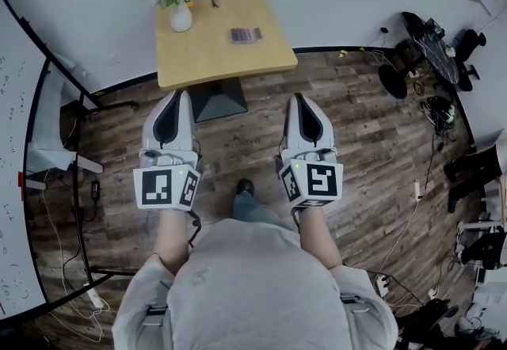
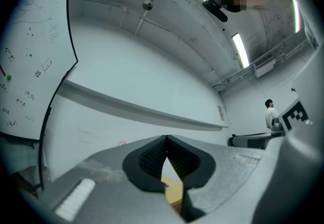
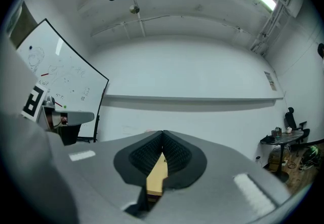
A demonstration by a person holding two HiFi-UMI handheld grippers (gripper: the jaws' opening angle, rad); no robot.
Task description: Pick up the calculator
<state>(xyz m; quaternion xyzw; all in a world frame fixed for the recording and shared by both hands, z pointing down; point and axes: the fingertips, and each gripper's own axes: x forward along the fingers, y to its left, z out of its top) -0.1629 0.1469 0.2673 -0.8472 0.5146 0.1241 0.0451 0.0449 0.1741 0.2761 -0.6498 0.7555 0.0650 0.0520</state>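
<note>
Your left claw (image 1: 176, 97) and right claw (image 1: 303, 100) both have their jaws together, with nothing between them. You hold them side by side above the wooden floor (image 1: 372, 142), both pointing toward the bench (image 1: 206, 51).

The calculator (image 1: 245, 35) lies flat on the right half of the bench top. It is ahead of both claws and well apart from them, sitting between the two lines they point along and slightly nearer the right claw's. A white vase of flowers (image 1: 180, 14) stands at the bench's far left corner, apart from the calculator. In each gripper view, only a sliver of the tan bench top shows below the closed tips.
</note>
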